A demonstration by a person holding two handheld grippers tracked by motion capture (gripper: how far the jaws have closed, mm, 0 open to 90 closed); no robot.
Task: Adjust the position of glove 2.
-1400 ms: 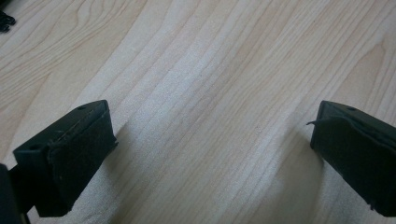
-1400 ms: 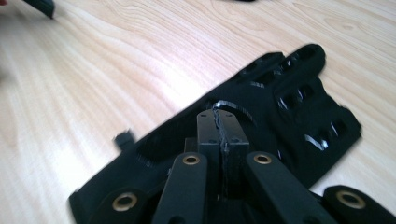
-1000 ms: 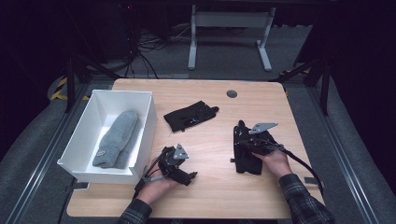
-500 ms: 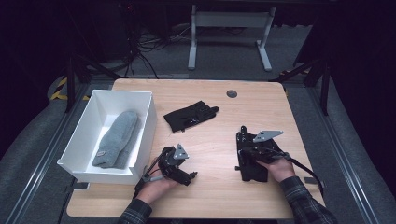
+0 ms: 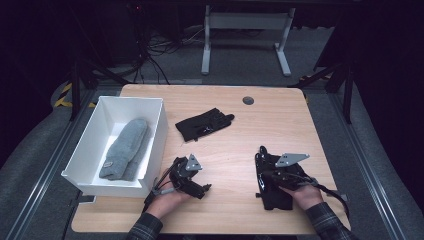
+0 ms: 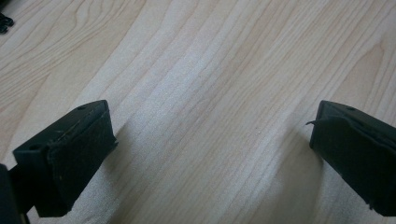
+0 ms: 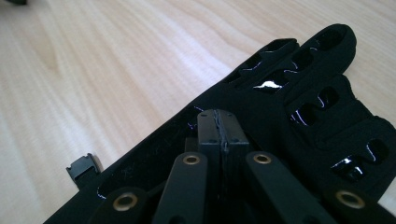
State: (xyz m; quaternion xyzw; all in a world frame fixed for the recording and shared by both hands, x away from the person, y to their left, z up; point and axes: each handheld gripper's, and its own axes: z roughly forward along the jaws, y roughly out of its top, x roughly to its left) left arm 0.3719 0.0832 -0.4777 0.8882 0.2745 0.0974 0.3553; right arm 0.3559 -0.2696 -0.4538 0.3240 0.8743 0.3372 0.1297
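Note:
Under my right gripper (image 5: 267,172) a black glove (image 5: 272,199) lies flat on the wooden table (image 5: 280,120), near the front right. In the right gripper view the gripper (image 7: 223,128) is shut, its tips pinching the black glove (image 7: 299,98), whose fingers reach on ahead of the jaws. A second black glove (image 5: 205,125) lies at the table's middle. My left gripper (image 5: 187,175) rests near the front edge, beside the box. It is open in the left gripper view (image 6: 210,133), with bare wood between its jaws.
A white box (image 5: 157,130) stands at the table's left with a grey mitten (image 5: 125,147) lying inside. A small dark round cap (image 5: 248,100) sits in the tabletop at the far side. Metal frame legs (image 5: 245,45) stand on the floor beyond.
My right gripper has slid nearer the person and slightly right, dragging the black glove along with it. The left gripper and the other glove have stayed put.

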